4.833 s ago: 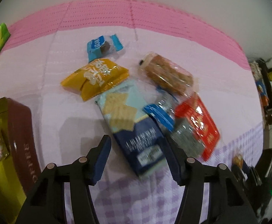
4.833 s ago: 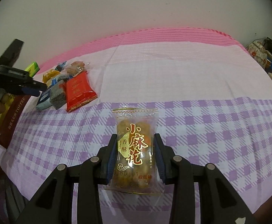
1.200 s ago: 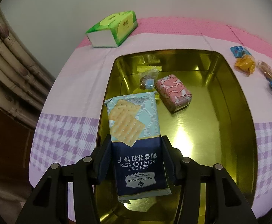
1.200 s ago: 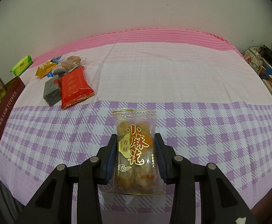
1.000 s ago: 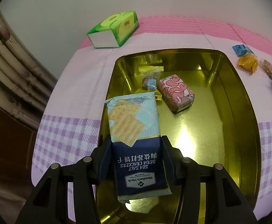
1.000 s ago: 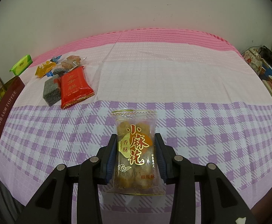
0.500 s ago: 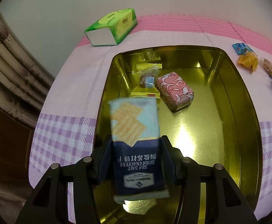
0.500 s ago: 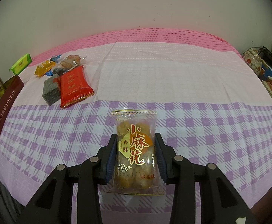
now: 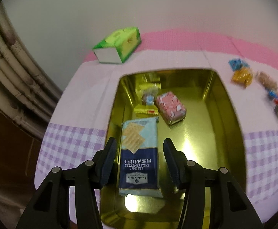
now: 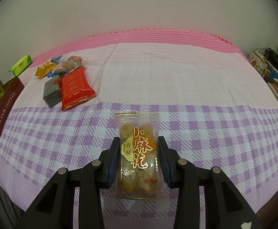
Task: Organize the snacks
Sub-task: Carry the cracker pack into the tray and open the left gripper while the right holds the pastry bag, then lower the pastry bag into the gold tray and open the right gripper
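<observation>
Left wrist view: your left gripper [image 9: 140, 161] hangs over the gold tin [image 9: 224, 114] with its jaws apart. The soda cracker pack [image 9: 139, 158] lies flat on the tin floor between the fingers, and a gap shows on each side, so neither pad presses it. Only this view shows the tin's inside: a pink patterned packet [image 9: 171, 106], a yellow packet [image 9: 146, 110] and a small clear-wrapped sweet [image 9: 148, 98] beyond the crackers. A green tissue box [image 9: 118, 44] sits behind the tin; loose snacks at the right edge are blurred.

Right wrist view: your right gripper [image 10: 139, 159] is clamped on the clear fried-twist packet [image 10: 138, 151], both pads against its sides. Here the tin appears only as a maroon lettered wall at far left. A red packet [image 10: 75, 85] and a grey packet [image 10: 52, 91] lie touching. The tablecloth [image 10: 177, 80] is pink at the back, then pale, then purple check. Behind it stands a plain wall; clutter sits at the right edge.
</observation>
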Motion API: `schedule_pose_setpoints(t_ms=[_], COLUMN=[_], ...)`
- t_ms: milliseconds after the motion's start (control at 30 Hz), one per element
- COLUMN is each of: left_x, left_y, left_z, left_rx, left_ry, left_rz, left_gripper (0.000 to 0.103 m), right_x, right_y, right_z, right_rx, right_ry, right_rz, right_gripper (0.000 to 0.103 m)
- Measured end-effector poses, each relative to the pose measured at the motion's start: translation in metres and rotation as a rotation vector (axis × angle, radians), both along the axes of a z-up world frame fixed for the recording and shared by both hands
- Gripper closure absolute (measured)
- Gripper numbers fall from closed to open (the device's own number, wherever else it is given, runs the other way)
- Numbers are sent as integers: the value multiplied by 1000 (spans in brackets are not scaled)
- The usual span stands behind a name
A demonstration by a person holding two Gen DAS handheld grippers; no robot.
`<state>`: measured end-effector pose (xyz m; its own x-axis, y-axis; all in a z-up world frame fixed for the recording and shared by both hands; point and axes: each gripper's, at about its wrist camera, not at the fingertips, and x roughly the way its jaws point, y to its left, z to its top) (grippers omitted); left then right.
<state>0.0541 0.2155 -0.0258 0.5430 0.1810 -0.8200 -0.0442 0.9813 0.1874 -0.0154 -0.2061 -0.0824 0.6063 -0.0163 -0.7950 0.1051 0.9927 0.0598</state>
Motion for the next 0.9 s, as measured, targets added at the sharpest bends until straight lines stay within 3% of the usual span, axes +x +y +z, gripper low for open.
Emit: schedule_pose_setpoints(t_ms=[333, 600, 900], left_x=[-51, -83, -82], left_y=[-11, 4, 15], left_z=[49, 53, 52], left_rx=[-25, -45, -58], left_ry=[-118, -146, -155], left_rz=[17, 89, 119], left_gripper=[51, 51, 51], right_x=[-3, -11, -1], right_y=[-8, -17, 10], right_z=[1, 6, 26], right_rx=[16, 50, 101], right_ry=[-13, -22, -39], right_rz=[-10, -7, 111], right_gripper=[68, 68, 68])
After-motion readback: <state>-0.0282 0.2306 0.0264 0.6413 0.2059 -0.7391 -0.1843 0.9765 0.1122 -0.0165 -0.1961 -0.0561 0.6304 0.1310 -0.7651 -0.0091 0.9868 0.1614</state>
